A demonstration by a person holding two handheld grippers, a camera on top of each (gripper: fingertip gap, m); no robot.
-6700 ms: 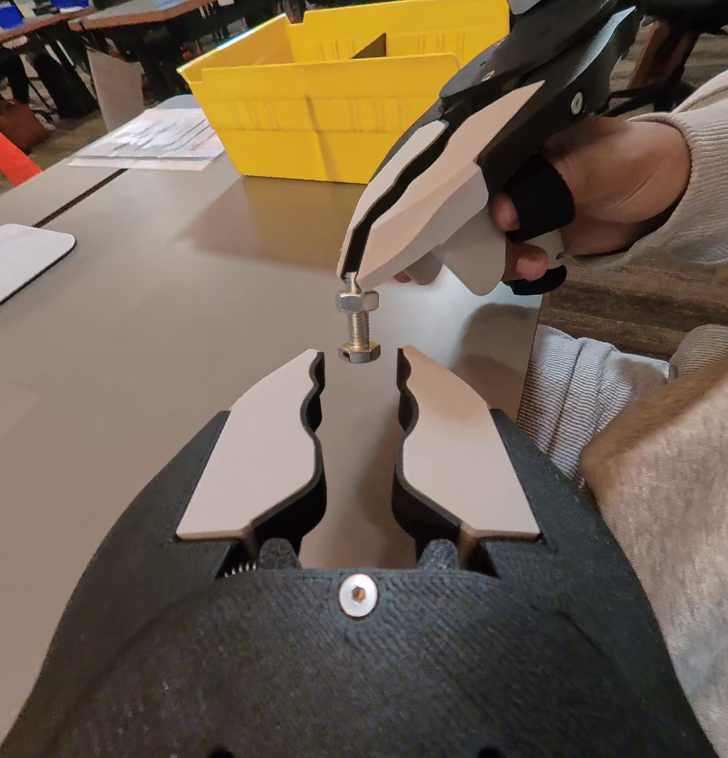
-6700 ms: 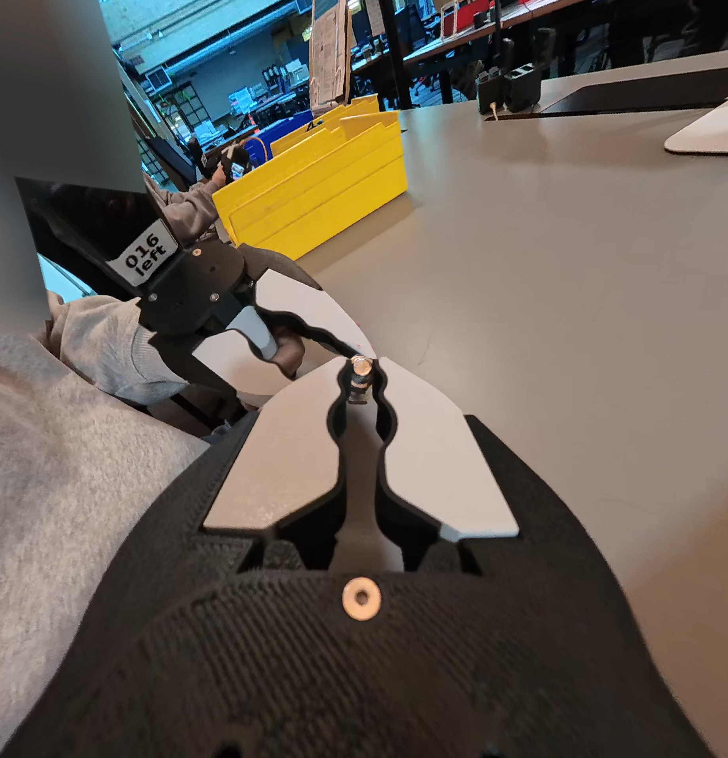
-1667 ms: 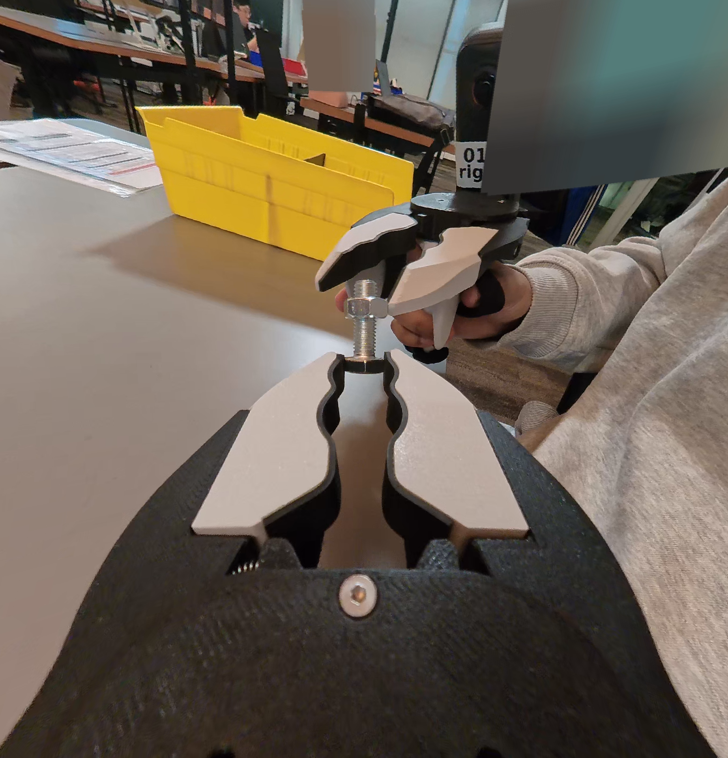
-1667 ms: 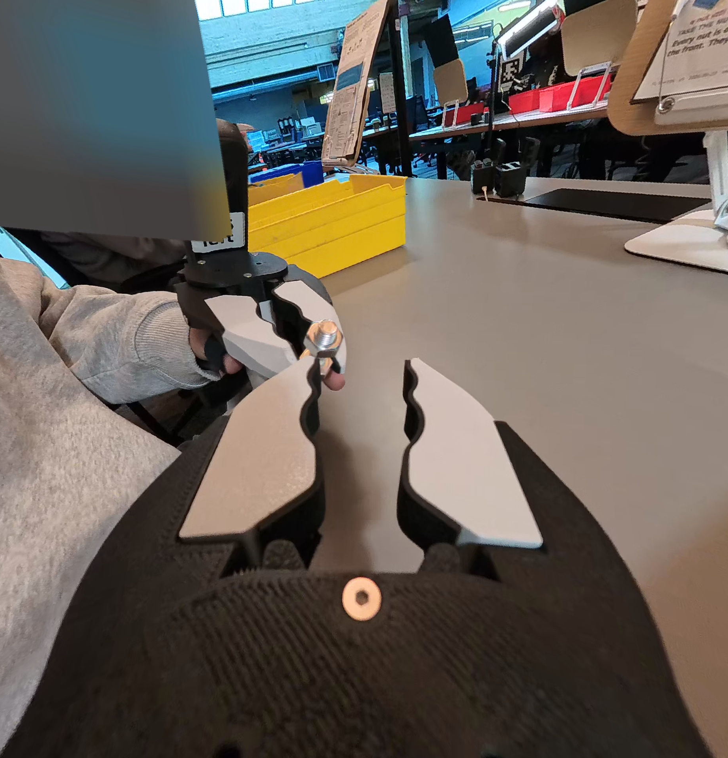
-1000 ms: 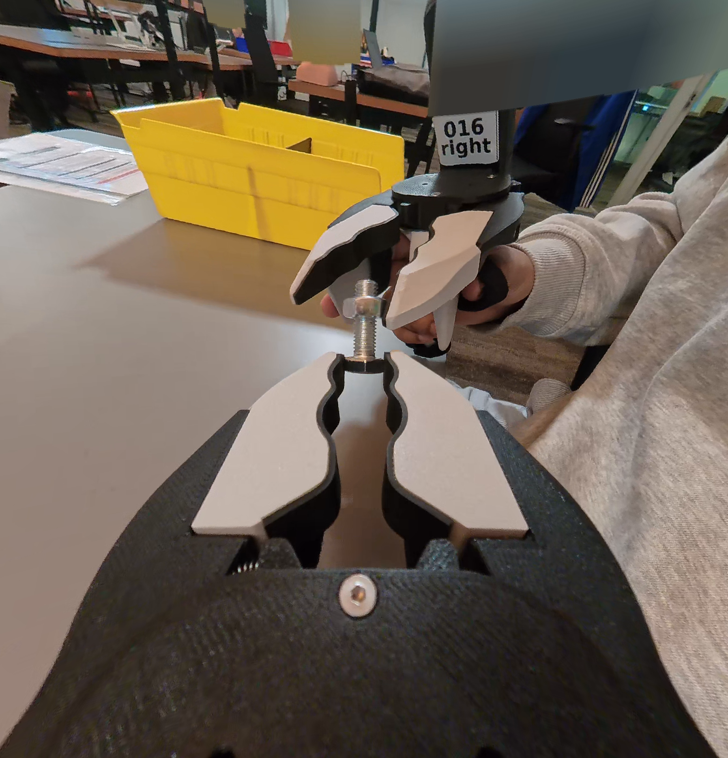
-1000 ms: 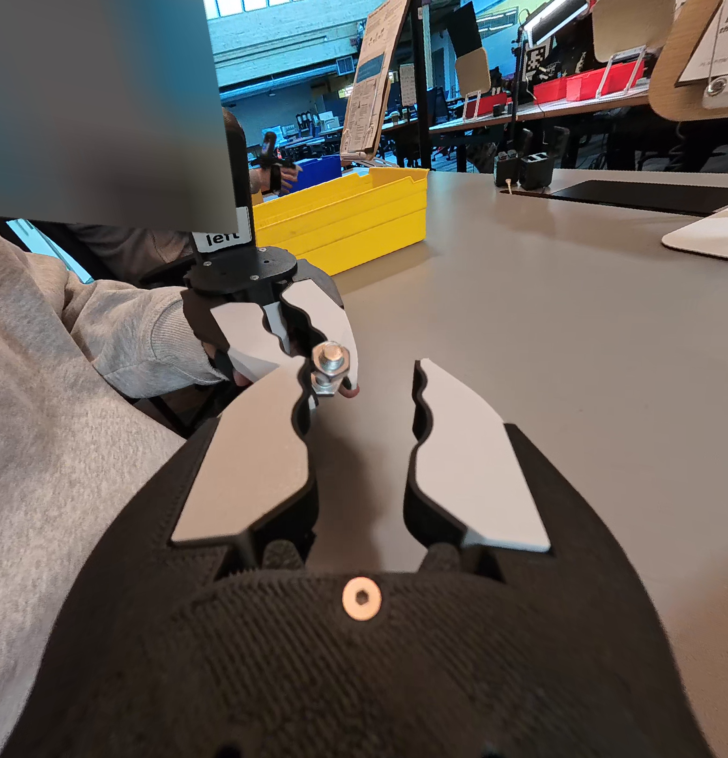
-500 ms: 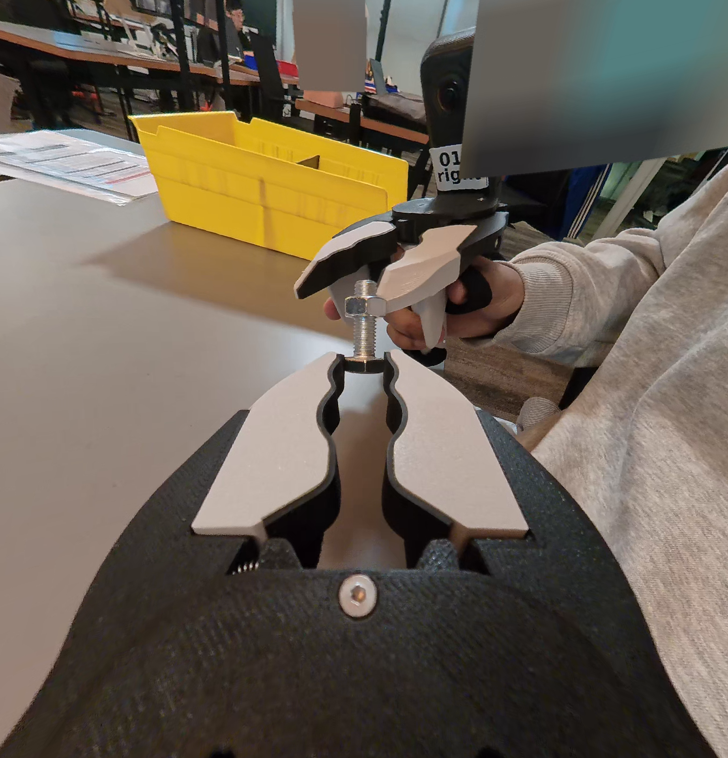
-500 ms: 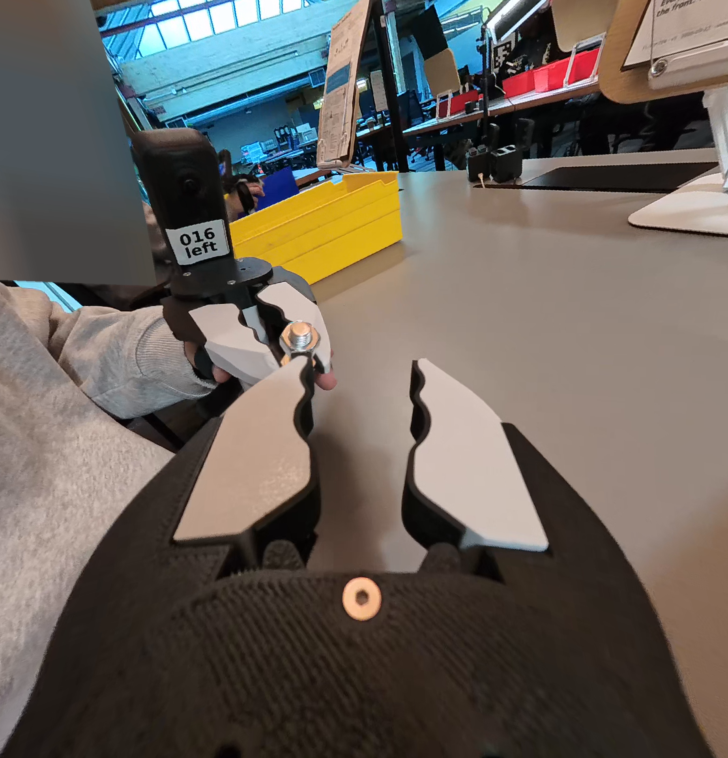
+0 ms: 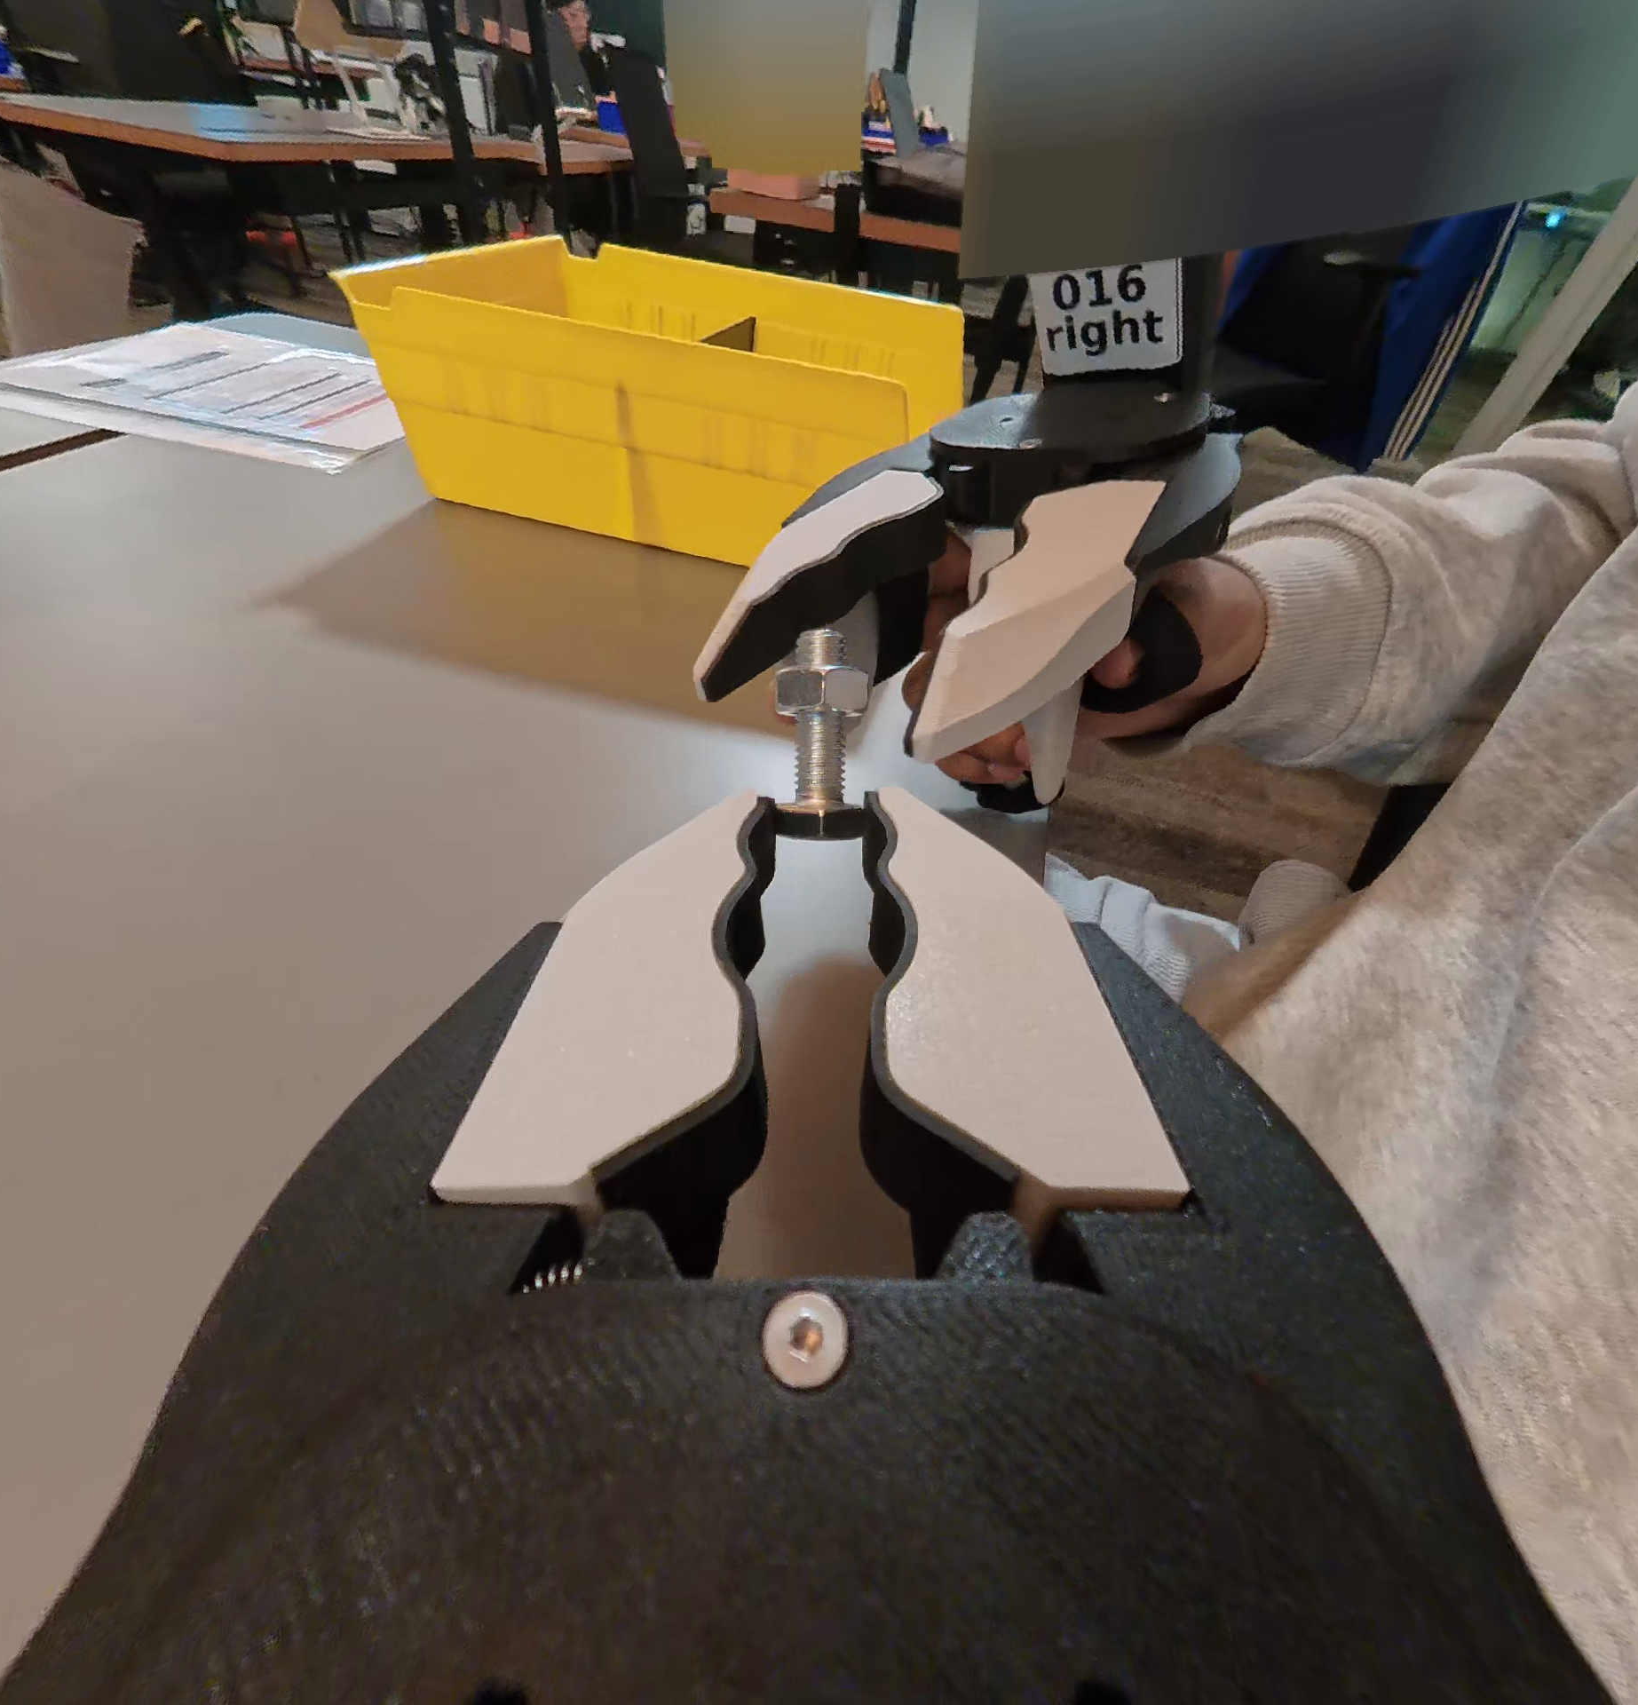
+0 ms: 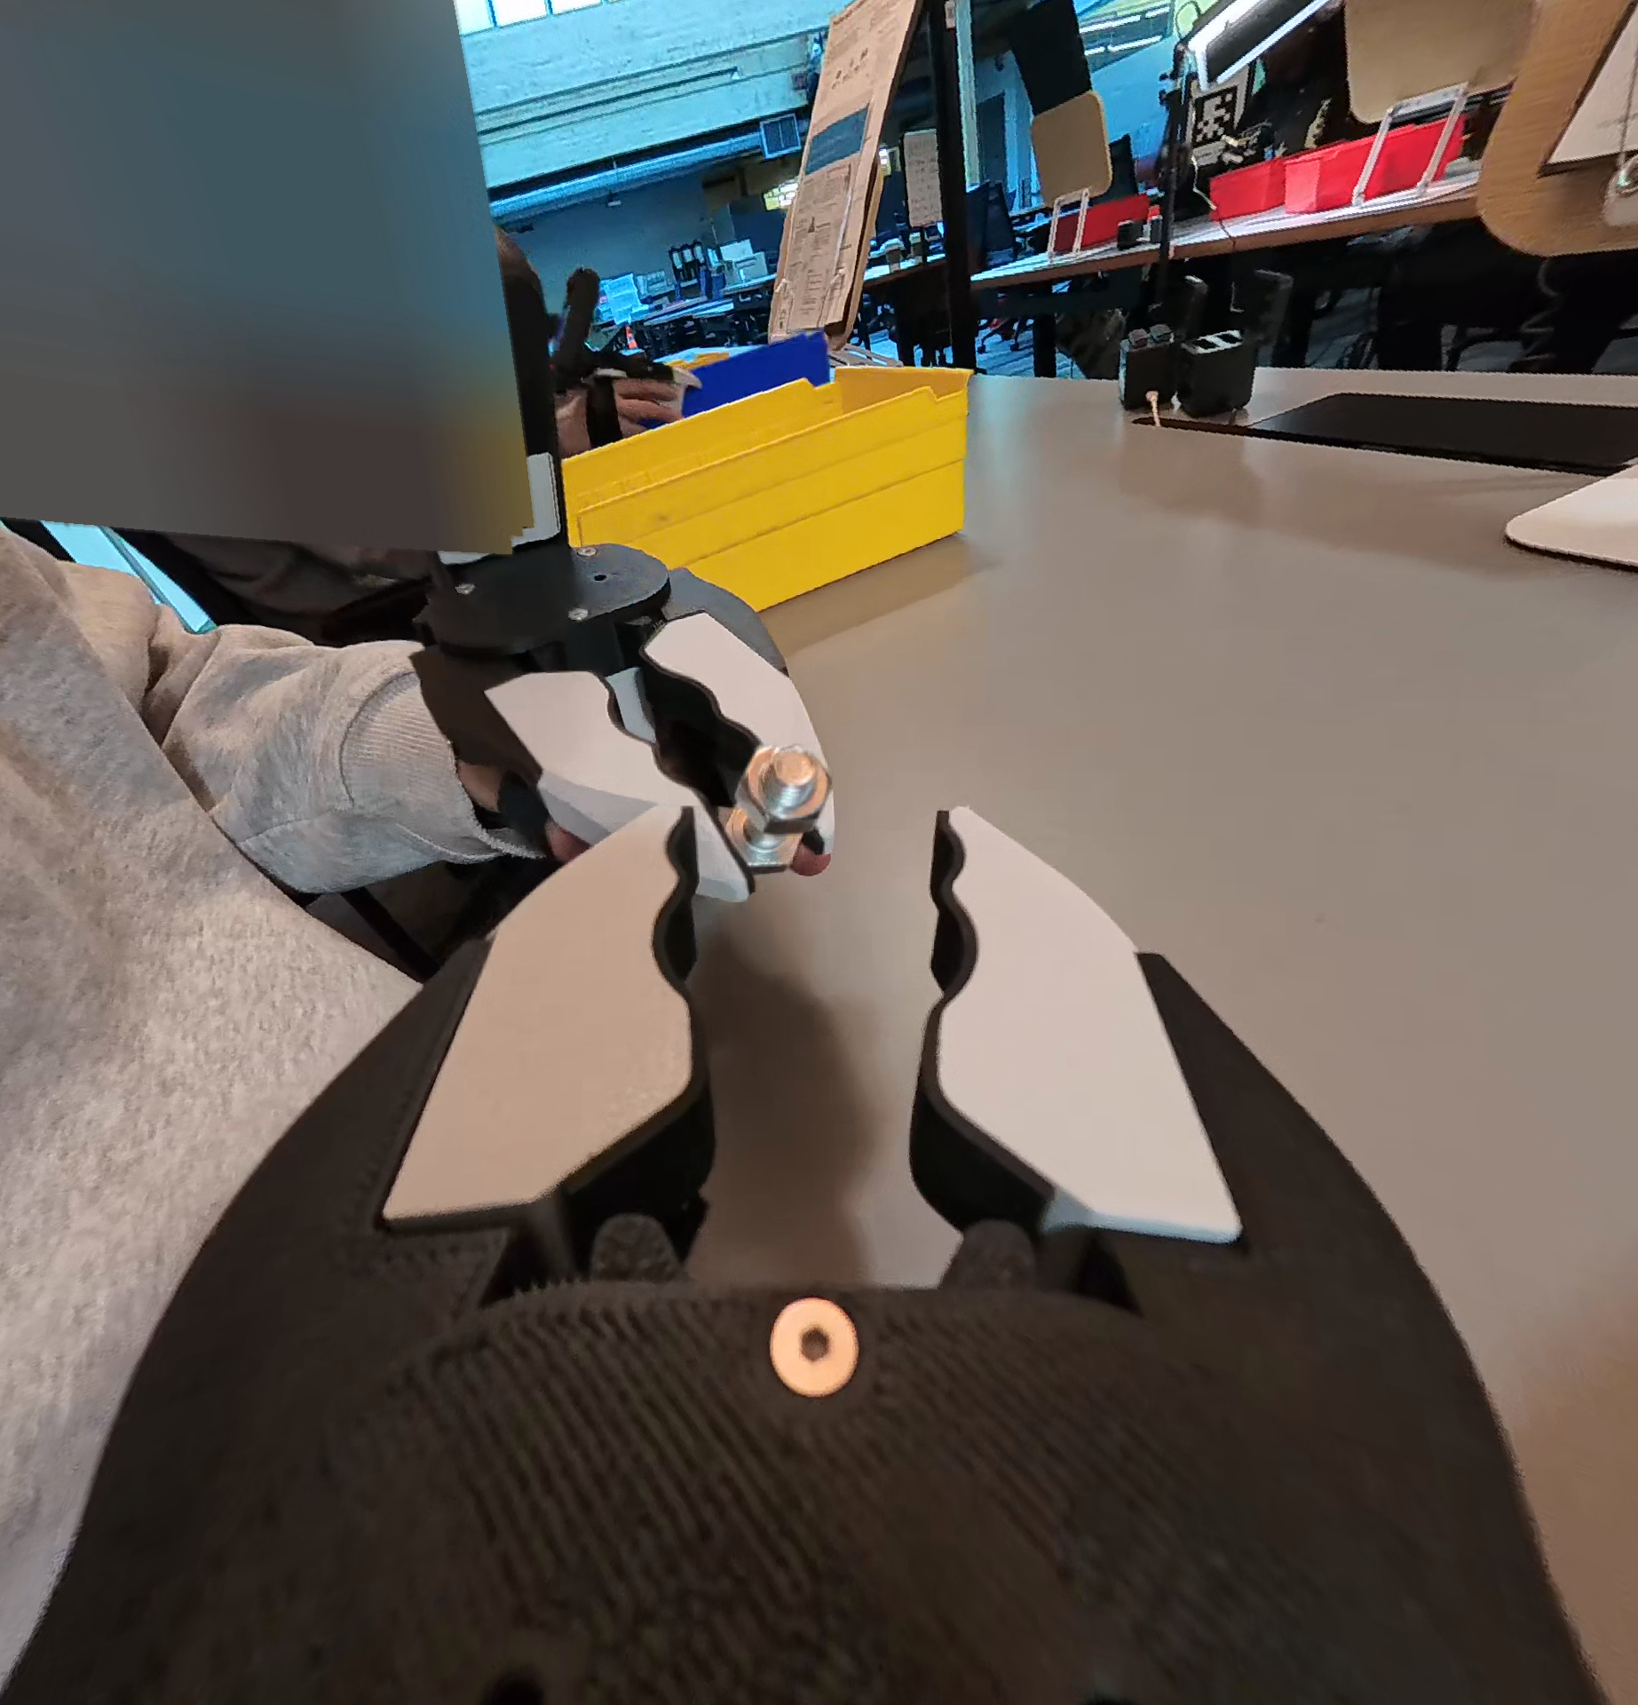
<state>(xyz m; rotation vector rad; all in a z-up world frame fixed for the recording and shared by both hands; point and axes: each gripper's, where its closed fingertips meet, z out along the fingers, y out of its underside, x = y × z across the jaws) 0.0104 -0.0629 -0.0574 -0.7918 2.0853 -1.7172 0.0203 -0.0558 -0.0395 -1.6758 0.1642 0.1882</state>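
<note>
Bolt [image 9: 819, 738] upright over worktop [image 9: 243, 784], head clamped in left gripper [image 9: 819, 812] fingers; right gripper [image 10: 810, 830] fingers apart beside nut [image 9: 819, 687]; steel, small, rigid, slick threads, grip hex flats

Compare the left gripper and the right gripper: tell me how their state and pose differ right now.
The left gripper is shut on the bolt's head, while the right gripper is open and holds nothing. The left gripper points level above the grey table with the bolt upright; the right gripper angles down toward the hex nut near the bolt's top, its fingers either side of it. Both are black with pale fingers, each held in a hand.
</note>
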